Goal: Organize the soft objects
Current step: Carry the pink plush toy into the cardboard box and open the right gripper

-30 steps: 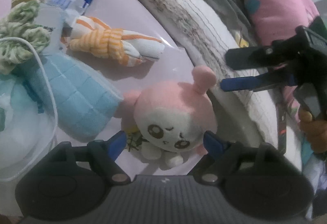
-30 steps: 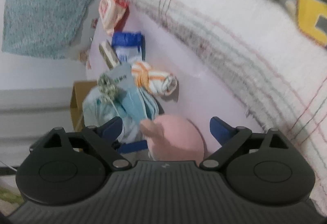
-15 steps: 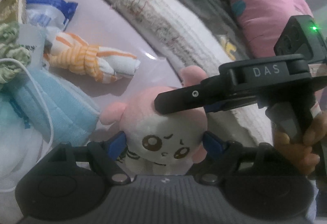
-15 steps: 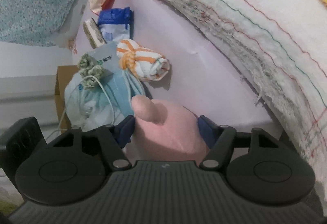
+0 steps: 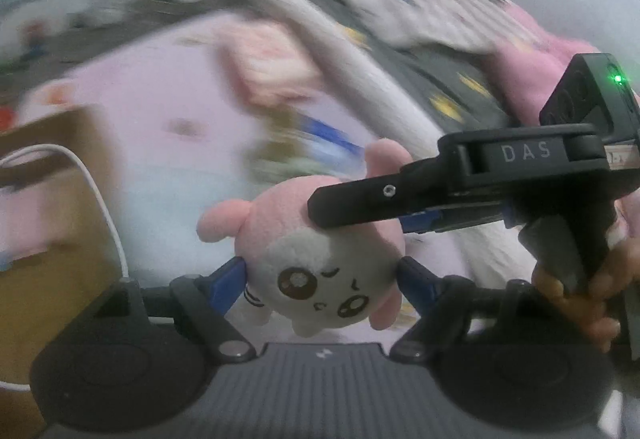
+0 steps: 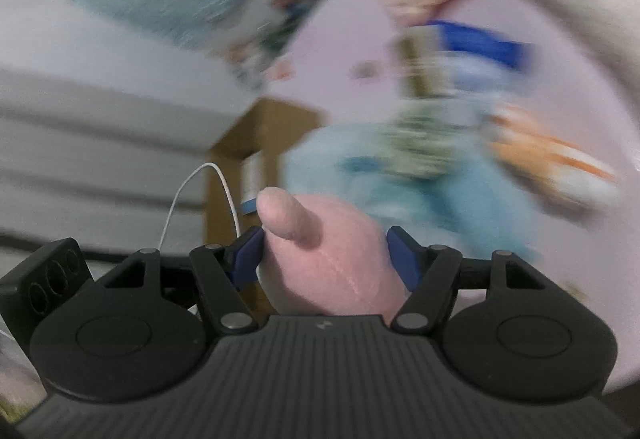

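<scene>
A pink and white plush toy point(image 5: 320, 263) with a drawn face is lifted off the lilac bed sheet. My left gripper point(image 5: 320, 281) is shut on its sides, blue pads against the head. My right gripper point(image 6: 326, 259) is shut on the same plush point(image 6: 332, 255), seen from behind with one pink ear up. The right gripper's black body point(image 5: 500, 175) reaches in from the right in the left wrist view and grips the top of the plush.
The background is motion-blurred. A brown cardboard box point(image 5: 48, 239) stands at the left, also in the right wrist view point(image 6: 248, 143). A light blue cloth point(image 6: 420, 191), an orange-striped roll point(image 6: 552, 163) and packets lie on the sheet. Blankets point(image 5: 420, 51) are heaped at the right.
Both grippers have closed on the plush and lifted it off the sheet. The views have swung towards the cardboard box and turned blurry.
</scene>
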Available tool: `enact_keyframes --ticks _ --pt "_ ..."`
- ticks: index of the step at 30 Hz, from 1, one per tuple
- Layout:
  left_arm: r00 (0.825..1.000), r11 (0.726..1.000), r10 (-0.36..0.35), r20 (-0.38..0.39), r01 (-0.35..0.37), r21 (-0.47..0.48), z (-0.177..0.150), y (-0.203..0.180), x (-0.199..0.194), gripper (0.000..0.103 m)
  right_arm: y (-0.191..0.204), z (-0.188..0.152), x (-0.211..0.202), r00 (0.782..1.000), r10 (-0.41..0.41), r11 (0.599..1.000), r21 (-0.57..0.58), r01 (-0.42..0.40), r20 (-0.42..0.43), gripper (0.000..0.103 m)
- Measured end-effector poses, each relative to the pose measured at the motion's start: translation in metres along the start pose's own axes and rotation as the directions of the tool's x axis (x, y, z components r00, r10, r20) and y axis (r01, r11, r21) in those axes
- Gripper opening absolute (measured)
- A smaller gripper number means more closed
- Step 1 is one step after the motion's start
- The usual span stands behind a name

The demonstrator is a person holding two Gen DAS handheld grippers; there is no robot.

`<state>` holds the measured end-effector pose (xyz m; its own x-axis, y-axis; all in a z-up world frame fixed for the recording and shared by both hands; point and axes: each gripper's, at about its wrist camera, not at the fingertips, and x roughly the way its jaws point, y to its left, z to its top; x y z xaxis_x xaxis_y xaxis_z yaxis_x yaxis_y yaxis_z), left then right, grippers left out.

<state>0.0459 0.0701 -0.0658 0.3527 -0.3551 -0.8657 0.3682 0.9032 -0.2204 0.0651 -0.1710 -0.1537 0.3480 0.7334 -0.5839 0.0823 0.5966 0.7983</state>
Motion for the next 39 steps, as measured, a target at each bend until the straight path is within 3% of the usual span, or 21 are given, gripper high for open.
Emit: enact_keyframes --ticks 2,5,9,13,17,20,26,32,39 --pt "0.996 0.995 0.078 0.043 -0.075 -0.071 -0.002 0.043 -0.022 0.083 0.033 0.014 0.041 0.997 0.046 0.996 -0.072 -0.050 -0.057 0.067" --pt "0.977 0.968 0.197 0.086 -0.180 -0.174 -0.010 0.106 -0.042 0.084 0.088 0.033 0.118 0.984 0.096 0.979 -0.163 -0.121 -0.153 0.067" --pt "0.937 0.902 0.344 0.060 -0.312 -0.300 -0.019 0.187 -0.047 0.086 0.141 0.047 0.224 0.951 0.133 0.954 -0.226 -0.199 -0.277 0.066" --pt "0.918 0.843 0.396 0.015 -0.357 -0.402 -0.028 0.253 -0.036 0.086 0.166 0.052 0.323 0.910 0.142 0.952 -0.200 -0.234 -0.390 0.066" --pt "0.897 0.797 0.441 -0.020 -0.401 -0.452 -0.034 0.288 -0.016 0.084 0.170 0.053 0.394 0.876 0.119 0.960 -0.171 -0.222 -0.467 0.065" --pt "0.894 0.786 0.448 -0.026 -0.408 -0.465 -0.033 0.298 -0.007 0.084 0.166 0.050 0.425 0.864 0.095 0.964 -0.170 -0.204 -0.495 0.065" --pt "0.903 0.798 0.428 -0.040 -0.399 -0.451 -0.048 0.301 -0.001 0.084 0.156 0.050 0.461 0.849 0.068 0.970 -0.166 -0.180 -0.525 0.066" --pt "0.914 0.821 0.402 -0.059 -0.388 -0.419 -0.061 0.294 0.005 0.084 0.152 0.050 0.467 0.855 0.000 0.968 -0.214 -0.130 -0.518 0.066" --pt "0.916 0.825 0.392 -0.082 -0.389 -0.409 -0.067 0.289 0.013 0.084 0.153 0.049 0.460 0.874 -0.006 0.964 -0.235 -0.124 -0.485 0.070"
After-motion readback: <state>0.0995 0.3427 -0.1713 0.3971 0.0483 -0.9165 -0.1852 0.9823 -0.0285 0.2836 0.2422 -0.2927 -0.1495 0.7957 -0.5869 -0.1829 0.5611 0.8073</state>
